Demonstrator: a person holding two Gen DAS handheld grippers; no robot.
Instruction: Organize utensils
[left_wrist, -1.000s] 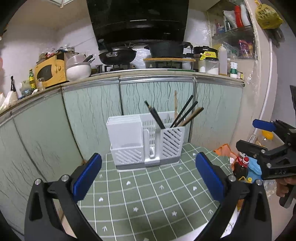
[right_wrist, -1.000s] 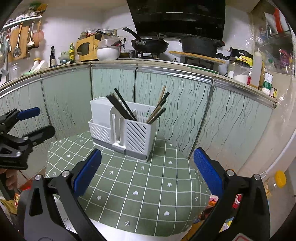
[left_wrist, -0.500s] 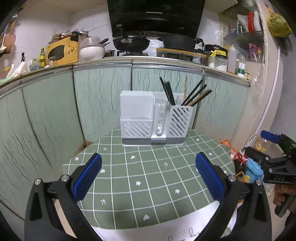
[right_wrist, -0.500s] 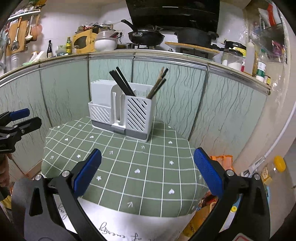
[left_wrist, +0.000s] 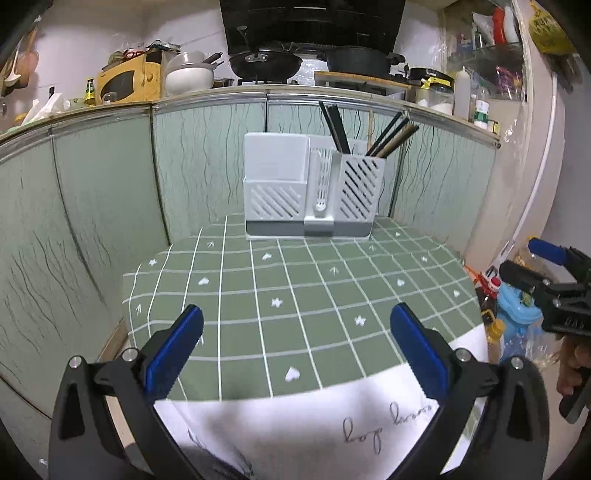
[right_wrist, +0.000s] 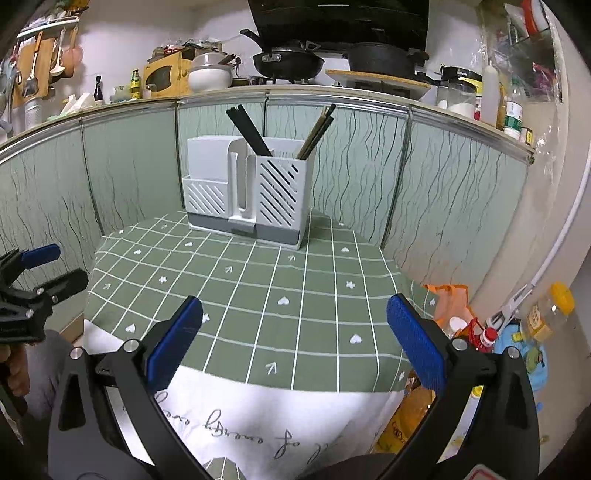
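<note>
Cramped kitchen corner with pale green wavy-lined cabinet panels behind a small table under a green white-gridded tablecloth (left_wrist: 295, 295); white slatted plastic utensil holder (left_wrist: 310, 195) standing at the cloth's far edge, close against the panels; dark chopsticks (left_wrist: 334, 127) leaning left and brown-and-black chopsticks (left_wrist: 393, 138) leaning right out of its right compartment; left compartment showing nothing above its rim. Farther from the holder than a second ago in both views; white front hang of the cloth with cursive lettering (left_wrist: 388, 424) now in sight; green top otherwise bare. Left gripper (left_wrist: 295, 332) spread wide above the near edge, blue pads (left_wrist: 173, 350) well apart, clasping nothing, touching nothing; right gripper (right_wrist: 293, 332) likewise wide, pads (right_wrist: 413, 343) apart, empty, hovering over the near hem.
</note>
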